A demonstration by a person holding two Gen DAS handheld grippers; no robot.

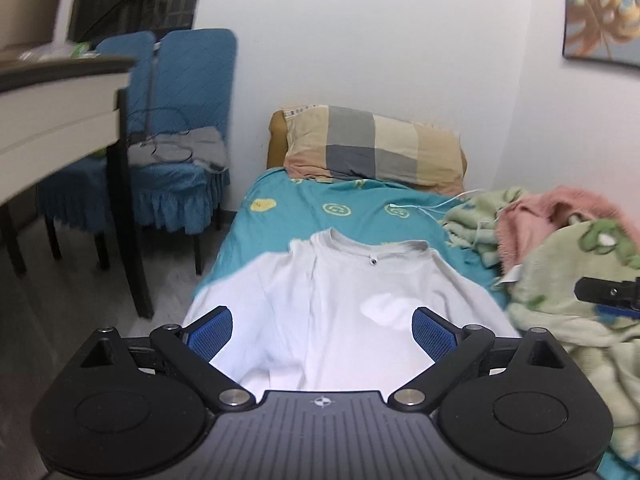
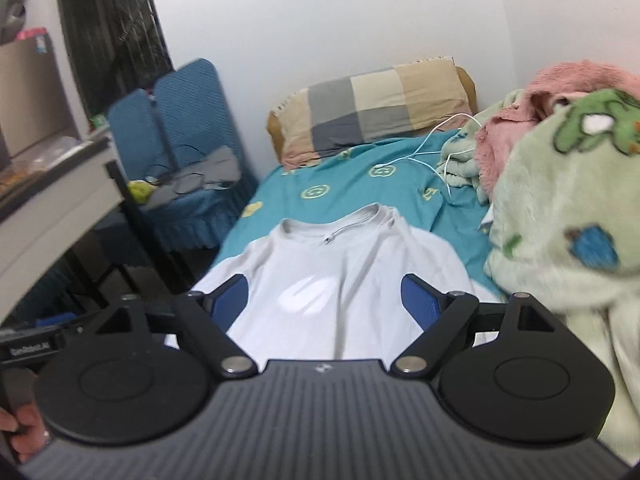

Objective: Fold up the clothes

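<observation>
Both sets of tongs hang spread apart and empty above a bed. Between and just beyond the blue pads of the left gripper (image 1: 322, 330) and the right gripper (image 2: 324, 300) lies a white T-shirt (image 1: 344, 300) (image 2: 332, 272), flat on a teal sheet (image 1: 320, 204) (image 2: 360, 184), collar pointing away. Farther ahead rests a checked pillow (image 1: 372, 148) (image 2: 372, 104). To the right sits a heaped green blanket (image 1: 568, 320) (image 2: 560, 208); to the left, blue chairs (image 1: 176, 120) (image 2: 188, 128).

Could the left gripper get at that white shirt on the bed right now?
Probably yes. The left gripper is open, held above the white T-shirt, which lies spread on the teal sheet with nothing on top of it.
</observation>
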